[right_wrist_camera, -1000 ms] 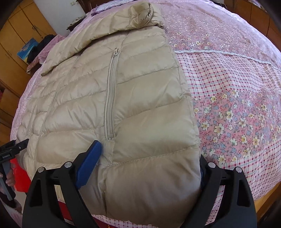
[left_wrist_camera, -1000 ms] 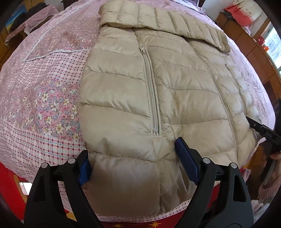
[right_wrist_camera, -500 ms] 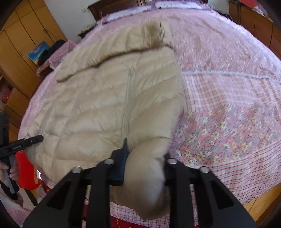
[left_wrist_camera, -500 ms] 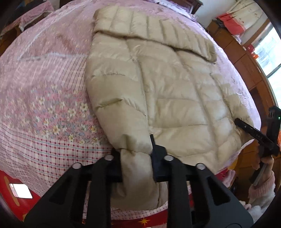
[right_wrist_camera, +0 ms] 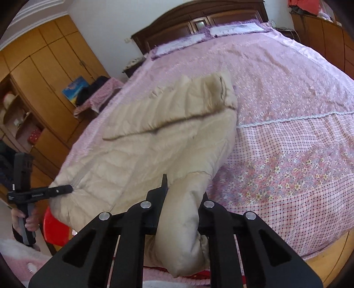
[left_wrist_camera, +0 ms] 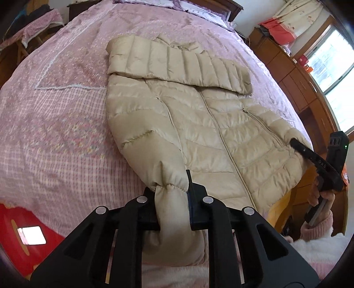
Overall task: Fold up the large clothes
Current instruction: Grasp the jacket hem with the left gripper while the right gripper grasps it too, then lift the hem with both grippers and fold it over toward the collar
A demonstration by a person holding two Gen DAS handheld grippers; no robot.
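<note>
Room: bedroom with a big bed point(left_wrist_camera: 66, 124) under a pink flowered cover, brown wardrobes point(right_wrist_camera: 44, 73) on one side, a window point(left_wrist_camera: 331, 73) on the other
Jacket: beige puffy jacket point(left_wrist_camera: 199, 124) lies flat on the bed, front side up, zip running down the middle
Long way: the jacket runs from its bottom hem, by the person at the near bed edge, up to its collar point(left_wrist_camera: 177, 47), which points at the headboard point(right_wrist_camera: 199, 20)
Sleeve: one sleeve point(left_wrist_camera: 177, 66) lies folded across the top, just under the collar
Left gripper: left gripper point(left_wrist_camera: 171, 195) has just been closing, and the jaws now pinch a bunch of hem at the jacket's left bottom corner
Right gripper: right gripper point(right_wrist_camera: 183, 199) has just been closing too, and it squeezes the hem at the right bottom corner
Both sides: each gripper also shows at the edge of the other camera's view, one at each corner, with the zip between them
Hands: a hand in a pink fluffy cuff point(left_wrist_camera: 318, 199) holds each tool
Lift: the two pinched corners bulge up off the cover, while the rest of the jacket lies on the bed
Which way next: the collar lies straight ahead of both grippers, so the fold likely goes forward, hem toward collar
Who is nearer: both hands look about the same way off from the collar, so they likely need to go together
Watch out: the puffy cloth looks slippery, so a corner may slide out of a pinch
</note>
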